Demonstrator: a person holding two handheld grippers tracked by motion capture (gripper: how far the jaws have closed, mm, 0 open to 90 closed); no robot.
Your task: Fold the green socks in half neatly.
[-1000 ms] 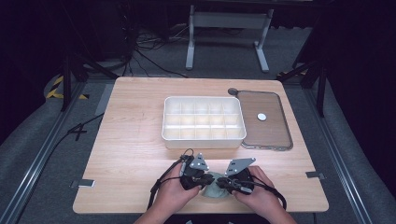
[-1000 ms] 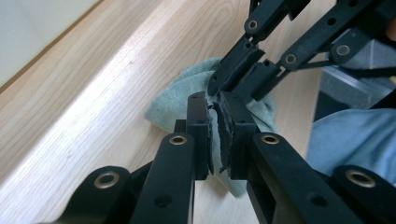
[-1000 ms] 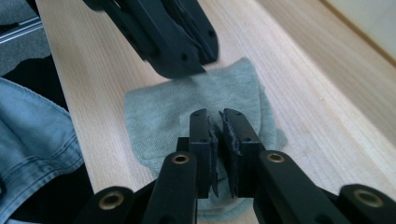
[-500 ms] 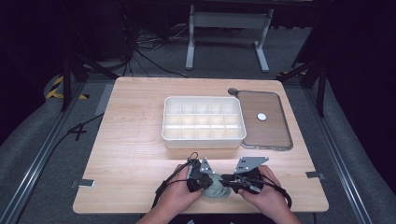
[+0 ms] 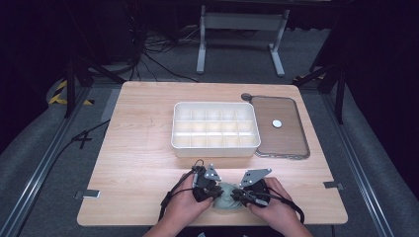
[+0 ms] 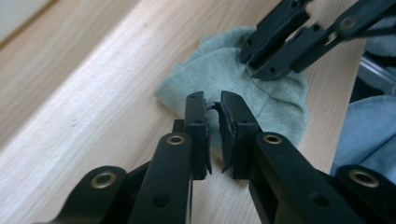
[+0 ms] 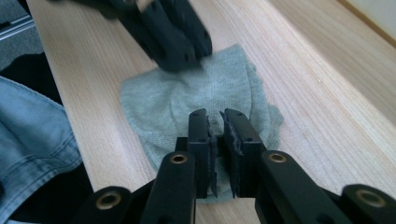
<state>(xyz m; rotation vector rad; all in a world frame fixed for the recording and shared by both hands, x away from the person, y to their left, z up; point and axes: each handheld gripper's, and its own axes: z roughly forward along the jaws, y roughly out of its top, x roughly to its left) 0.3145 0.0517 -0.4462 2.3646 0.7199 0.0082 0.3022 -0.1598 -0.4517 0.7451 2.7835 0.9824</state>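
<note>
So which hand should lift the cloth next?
Right, probably: the right gripper, jaws just closing, sits over the middle of the cloth; the left gripper, jaws just opening, is at its edge. Neither visibly pinches cloth.

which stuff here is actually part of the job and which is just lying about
In the job:
- grey-green cloth, bunched on the table's near edge
- left gripper, jaws near shut over the cloth
- right gripper, likewise

Lying about:
- white divided tray, apart from the cloth
- brown lid beside the tray
</note>
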